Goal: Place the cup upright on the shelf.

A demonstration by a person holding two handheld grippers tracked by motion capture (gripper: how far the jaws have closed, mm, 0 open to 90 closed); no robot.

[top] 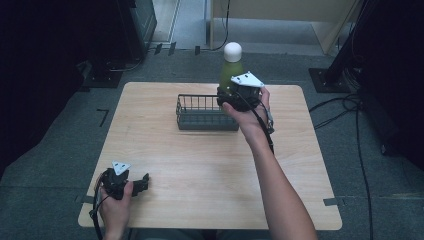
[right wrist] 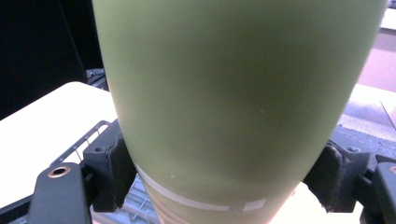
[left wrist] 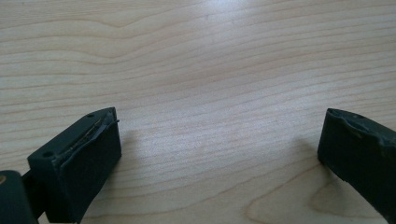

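Currently the right tongs (top: 239,95) are clamped on the bottle (top: 231,70), one jaw on each side of its lower body, as the right gripper view confirms (right wrist: 238,116); the bottle is green with a white cap, and its long axis stands upright, cap uppermost. It is held at the far right end of the basket (top: 206,112), over or just beside that end; whether its base rests inside the basket or hangs above it cannot be told, since the hand covers it.

The basket is a dark wire tray lying far of centre on the surface (top: 210,165), long side running left to right; judged from this layout, the coming move turns on the bottle's base clearing the basket's right rim, either down into it or up out of it, with the axis kept vertical.

The left tongs (top: 137,183) rest at the near left corner, well apart from the basket; their jaws stand wide apart with nothing but bare wood between them (left wrist: 219,154). The right hand is therefore far nearer. No other object lies on the surface; the basket wall is the sole obstruction.
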